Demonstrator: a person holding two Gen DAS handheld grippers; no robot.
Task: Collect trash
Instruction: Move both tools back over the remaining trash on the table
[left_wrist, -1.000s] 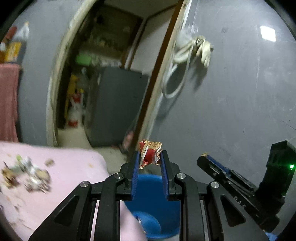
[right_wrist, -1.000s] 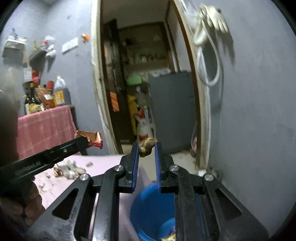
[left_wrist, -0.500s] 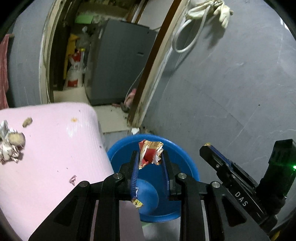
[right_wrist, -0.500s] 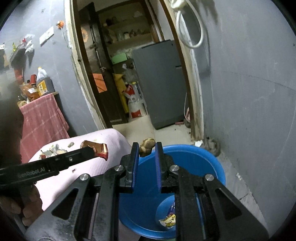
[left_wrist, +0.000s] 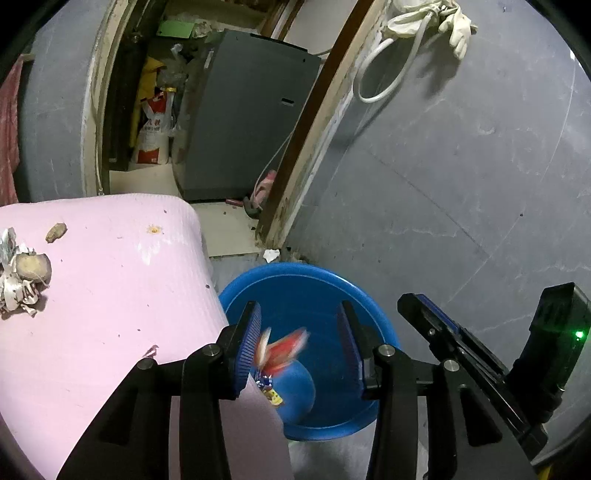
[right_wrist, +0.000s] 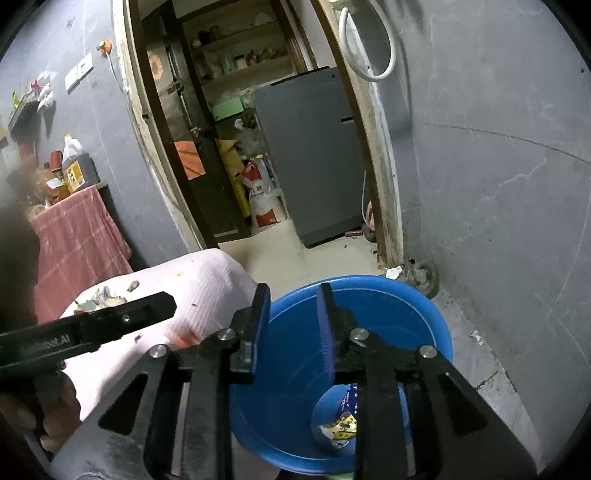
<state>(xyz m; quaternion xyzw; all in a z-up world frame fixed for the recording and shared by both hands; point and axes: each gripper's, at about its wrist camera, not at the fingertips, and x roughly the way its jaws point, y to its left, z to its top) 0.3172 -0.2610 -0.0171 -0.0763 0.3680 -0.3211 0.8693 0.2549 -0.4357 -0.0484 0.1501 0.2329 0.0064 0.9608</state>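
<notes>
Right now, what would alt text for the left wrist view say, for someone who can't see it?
A blurred red wrapper drops from the opening left gripper toward a blue basin on the floor. Left of it, more scraps lie on a pink-covered table.

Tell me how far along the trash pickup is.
Done: a few wrappers lie in the blue tub. In hand: the left hand-held gripper is opening, its red wrapper dropping; the right hand-held gripper is opening, empty. Left: scraps on the pink mat.
</notes>
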